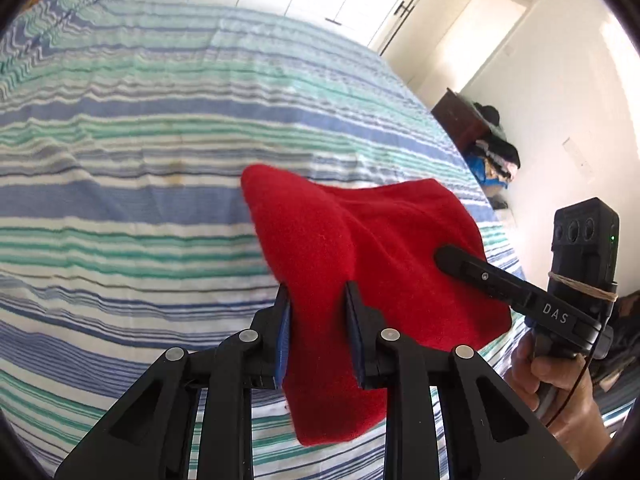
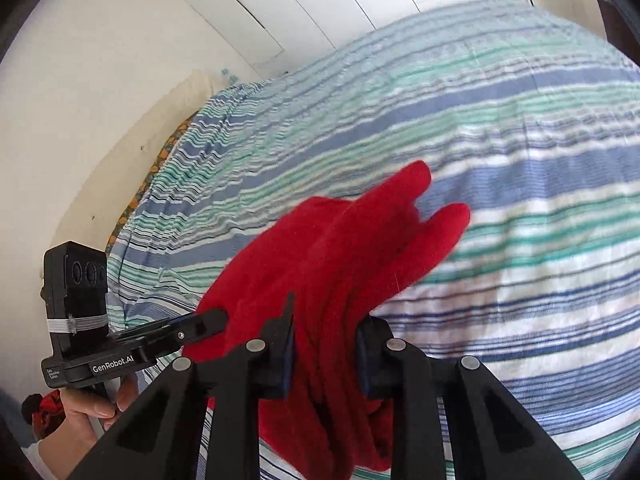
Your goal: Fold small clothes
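A small red fleece garment [image 1: 360, 240] hangs in the air above the striped bed cover [image 1: 140, 140]. My left gripper [image 1: 318, 292] is shut on one bunched edge of it, the cloth pinched between the blue pads. In the right wrist view the same red garment [image 2: 352, 260] drapes forward with two rounded flaps at its far end, and my right gripper [image 2: 326, 320] is shut on a thick fold of it. The right gripper [image 1: 444, 258] reaches into the cloth from the right in the left wrist view. The left gripper [image 2: 218, 320] shows at the left in the right wrist view.
The blue, green and white striped bed cover [image 2: 500, 140] fills both views. A dark wooden cabinet [image 1: 460, 120] with piled clothes [image 1: 496, 152] stands by the wall at the right. White wardrobe doors [image 2: 320, 0] lie beyond the bed. A hand [image 1: 548, 380] holds the right gripper's handle.
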Action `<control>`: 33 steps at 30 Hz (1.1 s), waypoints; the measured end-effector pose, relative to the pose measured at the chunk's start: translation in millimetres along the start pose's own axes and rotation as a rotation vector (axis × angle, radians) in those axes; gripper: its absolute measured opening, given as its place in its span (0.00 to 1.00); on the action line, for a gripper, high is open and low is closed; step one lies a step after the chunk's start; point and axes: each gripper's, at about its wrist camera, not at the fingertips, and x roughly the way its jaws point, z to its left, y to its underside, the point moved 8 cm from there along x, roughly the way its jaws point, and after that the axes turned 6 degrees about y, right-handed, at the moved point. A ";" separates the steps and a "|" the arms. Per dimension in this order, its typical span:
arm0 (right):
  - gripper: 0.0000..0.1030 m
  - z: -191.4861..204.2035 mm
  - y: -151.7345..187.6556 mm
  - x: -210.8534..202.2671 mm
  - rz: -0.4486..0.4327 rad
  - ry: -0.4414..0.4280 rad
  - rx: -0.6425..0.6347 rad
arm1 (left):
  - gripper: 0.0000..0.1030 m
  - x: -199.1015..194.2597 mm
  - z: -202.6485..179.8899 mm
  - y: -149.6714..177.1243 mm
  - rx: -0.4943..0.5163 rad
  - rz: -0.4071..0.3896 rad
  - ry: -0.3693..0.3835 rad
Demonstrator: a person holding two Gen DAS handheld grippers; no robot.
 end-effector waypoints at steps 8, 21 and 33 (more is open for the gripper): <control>0.46 16.3 20.6 -1.0 0.039 0.045 -0.064 | 0.61 11.4 41.1 61.2 0.025 0.104 -0.236; 0.90 -34.5 241.9 -130.9 0.082 0.451 -0.108 | 0.98 -110.4 21.3 236.8 0.260 0.067 -0.550; 0.94 79.0 229.4 -208.7 0.011 0.490 -0.252 | 0.98 -190.7 -30.3 232.3 0.196 0.075 -0.509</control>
